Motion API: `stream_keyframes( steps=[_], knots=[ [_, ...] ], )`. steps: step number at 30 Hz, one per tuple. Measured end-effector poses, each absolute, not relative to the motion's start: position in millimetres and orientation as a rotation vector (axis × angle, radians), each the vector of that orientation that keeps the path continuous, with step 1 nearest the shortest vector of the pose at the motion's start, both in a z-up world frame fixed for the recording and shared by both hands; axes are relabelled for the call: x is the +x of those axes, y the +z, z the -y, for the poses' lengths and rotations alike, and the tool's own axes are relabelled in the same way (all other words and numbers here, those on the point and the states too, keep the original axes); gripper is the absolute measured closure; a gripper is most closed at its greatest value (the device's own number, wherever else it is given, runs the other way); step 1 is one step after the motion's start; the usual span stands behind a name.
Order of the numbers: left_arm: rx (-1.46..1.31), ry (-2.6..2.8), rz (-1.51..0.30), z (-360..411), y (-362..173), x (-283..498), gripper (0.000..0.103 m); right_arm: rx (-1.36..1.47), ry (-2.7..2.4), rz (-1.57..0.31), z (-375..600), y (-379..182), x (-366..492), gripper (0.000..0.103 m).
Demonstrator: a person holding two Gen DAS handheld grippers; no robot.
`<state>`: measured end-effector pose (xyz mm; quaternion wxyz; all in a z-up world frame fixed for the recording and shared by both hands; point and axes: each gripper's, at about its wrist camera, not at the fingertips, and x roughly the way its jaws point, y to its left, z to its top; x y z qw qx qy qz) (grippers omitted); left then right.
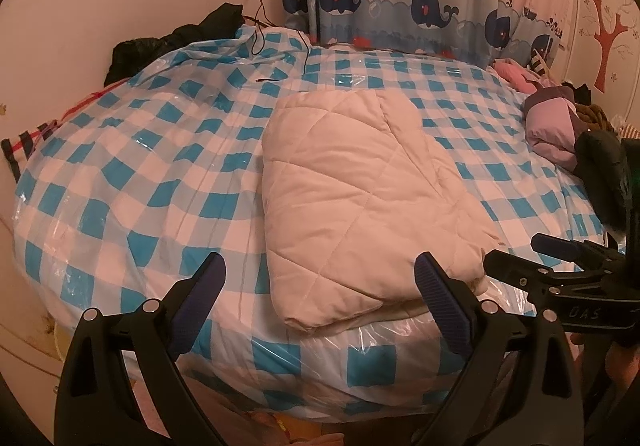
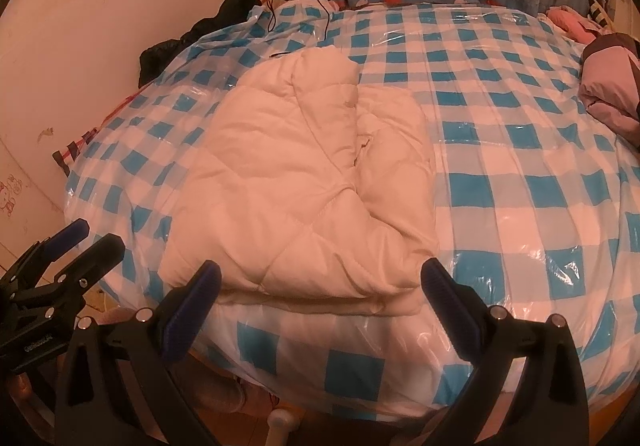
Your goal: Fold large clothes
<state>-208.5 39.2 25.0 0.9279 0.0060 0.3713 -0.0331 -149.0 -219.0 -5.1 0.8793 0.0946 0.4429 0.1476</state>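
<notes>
A cream quilted garment (image 1: 360, 190) lies folded into a thick rectangle on the bed, near its front edge; it also shows in the right wrist view (image 2: 296, 190). My left gripper (image 1: 320, 270) is open and empty, just in front of the garment's near left corner. My right gripper (image 2: 320, 278) is open and empty, in front of the garment's near edge. The right gripper (image 1: 520, 262) also shows at the right of the left wrist view, and the left gripper (image 2: 96, 234) at the left of the right wrist view.
The bed carries a blue-and-white checked plastic cover (image 1: 160, 166). Black clothing (image 1: 176, 38) and a black cable (image 1: 280, 46) lie at the back left. A pink and purple garment pile (image 1: 560, 126) sits at the right edge. A whale-print curtain (image 1: 400, 2) hangs behind.
</notes>
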Motion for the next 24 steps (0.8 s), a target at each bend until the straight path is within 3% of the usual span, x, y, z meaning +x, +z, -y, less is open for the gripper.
stream_keyframes(
  steps=[24],
  knots=[
    [0.009,-0.057,-0.731,-35.6,26.6,-213.2,0.009,0.2,0.312,-0.932,213.9,-10.4,-151.5,0.007]
  ],
)
